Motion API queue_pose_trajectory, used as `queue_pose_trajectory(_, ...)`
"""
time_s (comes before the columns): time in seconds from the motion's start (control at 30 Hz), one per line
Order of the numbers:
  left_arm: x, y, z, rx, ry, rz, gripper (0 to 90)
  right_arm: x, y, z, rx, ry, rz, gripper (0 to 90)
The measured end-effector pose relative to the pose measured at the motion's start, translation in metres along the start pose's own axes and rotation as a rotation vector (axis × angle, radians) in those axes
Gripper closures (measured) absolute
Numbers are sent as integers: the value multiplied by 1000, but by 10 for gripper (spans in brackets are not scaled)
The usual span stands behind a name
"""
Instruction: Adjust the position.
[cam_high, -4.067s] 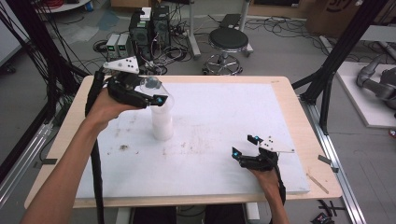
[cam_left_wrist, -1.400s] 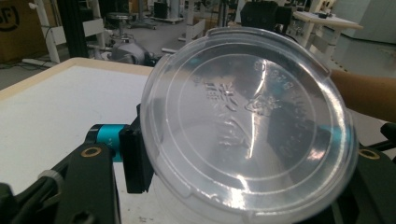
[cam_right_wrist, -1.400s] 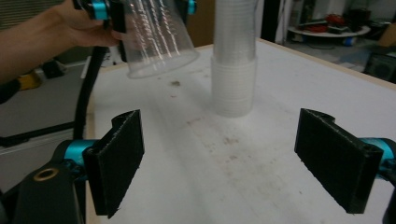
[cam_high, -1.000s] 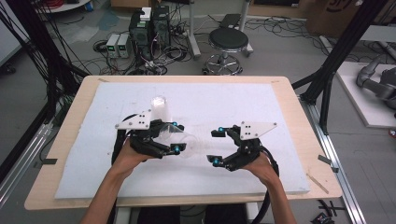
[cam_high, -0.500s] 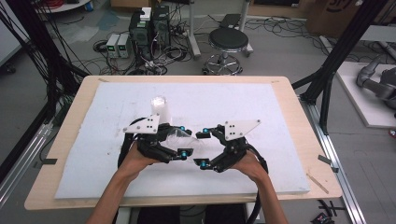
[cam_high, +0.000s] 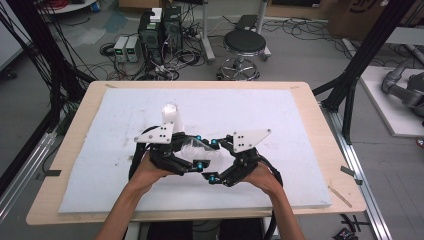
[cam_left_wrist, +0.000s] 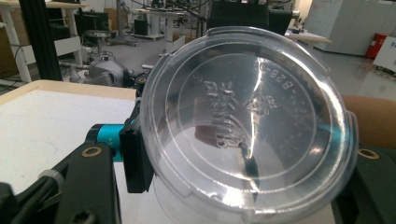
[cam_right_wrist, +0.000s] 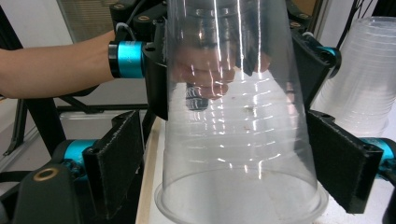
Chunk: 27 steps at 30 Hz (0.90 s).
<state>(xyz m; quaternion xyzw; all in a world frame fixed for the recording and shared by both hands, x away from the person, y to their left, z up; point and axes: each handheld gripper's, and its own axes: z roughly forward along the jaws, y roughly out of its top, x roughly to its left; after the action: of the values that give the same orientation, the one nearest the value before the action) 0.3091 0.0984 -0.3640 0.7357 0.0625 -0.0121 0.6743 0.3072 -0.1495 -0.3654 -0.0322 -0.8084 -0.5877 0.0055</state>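
Observation:
A clear plastic cup (cam_high: 194, 148) lies on its side in the air between my two grippers, low over the white mat. My left gripper (cam_high: 199, 151) is shut on its narrow base end; that base (cam_left_wrist: 243, 112) faces the left gripper view. In the right gripper view the cup (cam_right_wrist: 233, 93) widens toward me, its rim nearest. My right gripper (cam_right_wrist: 229, 172) stands open around the wide end: the left pad (cam_right_wrist: 116, 163) keeps a gap, and the right pad sits close against the wall. A stack of clear cups (cam_high: 171, 116) stands upright just behind the left gripper.
The white mat (cam_high: 280, 115) covers most of the wooden table (cam_high: 320, 125). The cup stack (cam_right_wrist: 369, 84) is close on the right in the right gripper view. A stool (cam_high: 243, 42) and computer boxes (cam_high: 160, 30) stand on the floor beyond the far edge.
The left gripper has come from the cup stack to the front middle with one cup. Over the last second the right gripper slid left until its jaws straddle the cup's wide end.

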Motion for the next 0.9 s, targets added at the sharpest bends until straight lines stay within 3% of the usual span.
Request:
queue_pose_trajectory(0.27, 0, 0, 2, -2, -9, 1, 365, 0, 0, 5, 12, 3, -9, 170)
queue_pose_trajectory(0.5, -1, 0, 1, -1, -19, 4, 367, 0, 0, 5, 12, -17, -28, 286)
queue_pose_trajectory(0.77, 0, -1, 1, 0, -22, 1, 366, 1, 0, 5, 20, -25, -28, 324)
queue_pose_trajectory(0.83, 0, -1, 1, -2, -23, 5, 344, 1, 0, 5, 21, -24, -28, 326)
queue_pose_trajectory(0.9, -1, -2, 2, -8, -14, 5, 203, 0, 0, 5, 25, -29, -28, 330)
